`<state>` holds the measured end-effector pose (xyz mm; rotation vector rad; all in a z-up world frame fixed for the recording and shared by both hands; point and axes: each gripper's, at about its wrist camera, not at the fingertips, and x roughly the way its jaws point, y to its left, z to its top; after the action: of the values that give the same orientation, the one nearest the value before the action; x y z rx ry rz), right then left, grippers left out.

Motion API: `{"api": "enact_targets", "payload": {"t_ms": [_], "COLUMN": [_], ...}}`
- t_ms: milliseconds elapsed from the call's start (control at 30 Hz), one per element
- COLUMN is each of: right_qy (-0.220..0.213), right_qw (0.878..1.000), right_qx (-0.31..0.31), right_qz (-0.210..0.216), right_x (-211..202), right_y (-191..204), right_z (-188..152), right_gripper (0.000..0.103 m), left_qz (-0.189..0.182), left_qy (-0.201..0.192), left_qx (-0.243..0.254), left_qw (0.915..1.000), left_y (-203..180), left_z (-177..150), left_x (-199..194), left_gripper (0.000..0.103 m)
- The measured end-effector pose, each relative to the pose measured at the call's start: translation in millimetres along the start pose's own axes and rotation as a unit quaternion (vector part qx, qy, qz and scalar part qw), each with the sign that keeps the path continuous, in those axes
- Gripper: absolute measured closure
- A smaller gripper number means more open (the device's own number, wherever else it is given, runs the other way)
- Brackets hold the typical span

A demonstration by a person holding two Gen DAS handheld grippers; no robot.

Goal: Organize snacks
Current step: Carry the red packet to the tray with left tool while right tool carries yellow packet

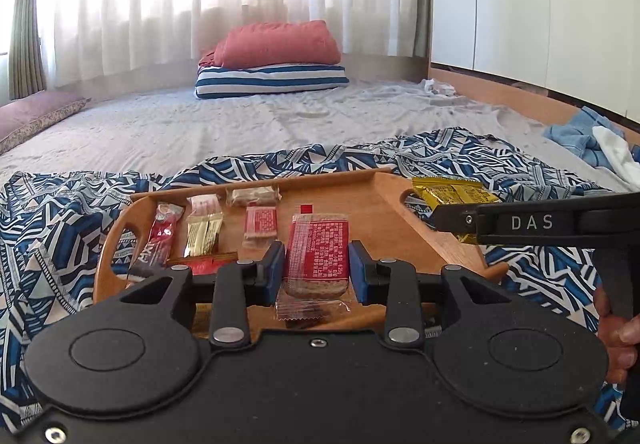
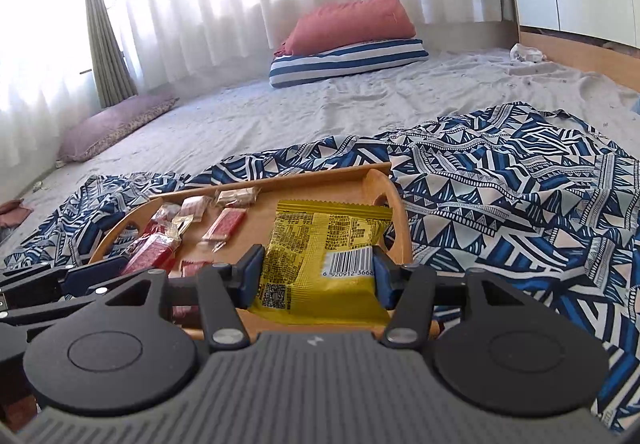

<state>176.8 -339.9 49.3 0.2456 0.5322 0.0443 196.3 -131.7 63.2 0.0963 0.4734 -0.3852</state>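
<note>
Over the wooden handled tray (image 1: 384, 203), each tool pinches a light, crinkly, crushable packet mid-body: left tool (image 1: 316, 270) the red-wrapped biscuit packet (image 1: 318, 250), right tool (image 2: 318, 274) the yellow foil pouch (image 2: 320, 244).

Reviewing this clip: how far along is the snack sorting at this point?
Partly done. Several small packets, including a red stick pack and a gold sachet, already lie on the wooden tray. In hand: the left gripper grips a red packet, and the right gripper a yellow packet. Both remain to be placed; no loose snacks show elsewhere.
</note>
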Motion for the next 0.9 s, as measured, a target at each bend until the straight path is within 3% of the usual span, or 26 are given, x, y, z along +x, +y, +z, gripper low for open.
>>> {"api": "enact_targets", "payload": {"t_ms": [900], "right_qy": [0.014], "right_qw": [1.000], "right_qx": [-0.012], "right_qz": [0.006], "right_x": [90], "right_y": [-16], "right_z": [51], "right_gripper": [0.045], "left_qz": [0.017], "left_qy": [0.014], "left_qx": [-0.019], "left_qw": [0.9996], "left_y": [13], "left_z": [41], "left_x": [114], "left_gripper": [0.071]}}
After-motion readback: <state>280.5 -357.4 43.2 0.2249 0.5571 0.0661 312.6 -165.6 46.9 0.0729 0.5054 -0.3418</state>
